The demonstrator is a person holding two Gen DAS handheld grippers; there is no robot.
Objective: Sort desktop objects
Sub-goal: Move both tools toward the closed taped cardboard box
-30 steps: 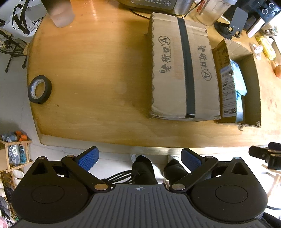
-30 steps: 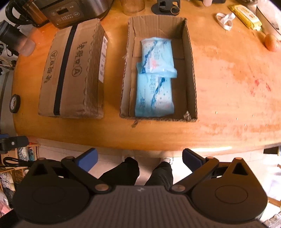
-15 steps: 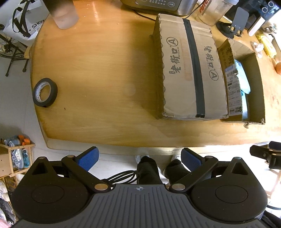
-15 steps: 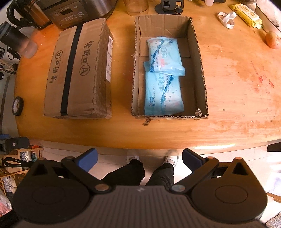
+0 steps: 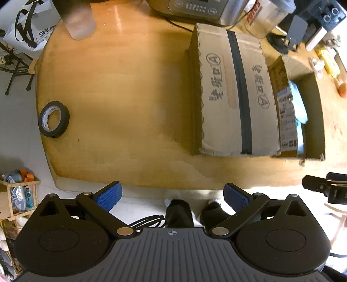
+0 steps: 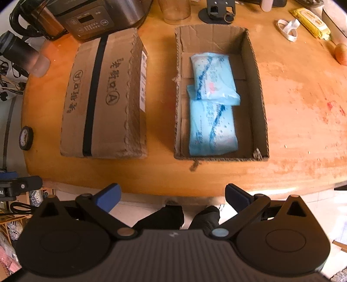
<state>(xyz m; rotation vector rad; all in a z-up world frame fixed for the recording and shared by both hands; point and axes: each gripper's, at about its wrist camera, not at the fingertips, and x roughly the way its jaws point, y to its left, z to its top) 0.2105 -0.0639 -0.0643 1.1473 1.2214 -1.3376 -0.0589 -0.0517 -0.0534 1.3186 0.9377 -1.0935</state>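
Note:
An open cardboard box [image 6: 259, 104] lies on the wooden table and holds two blue wipe packs [image 6: 211, 128], one overlapping the other. A closed taped box [image 6: 102, 97] lies to its left; it also shows in the left wrist view [image 5: 236, 95]. A black tape roll [image 5: 53, 122] lies near the table's left edge. My left gripper [image 5: 172, 195] is open and empty, off the table's front edge. My right gripper [image 6: 172, 195] is open and empty, off the front edge before the open box.
A rice cooker [image 6: 97, 15], a cup [image 5: 74, 19], a jar, a phone stand [image 6: 216, 10], a white clip [image 6: 287, 27], a yellow pack [image 6: 311, 21] and an orange fruit [image 6: 340, 54] stand along the table's far side. A low shelf [image 5: 15, 195] stands on the floor at left.
Both grippers drifted left and slightly toward the table; the boxes shifted right in both views. Both jaws stayed open and empty.

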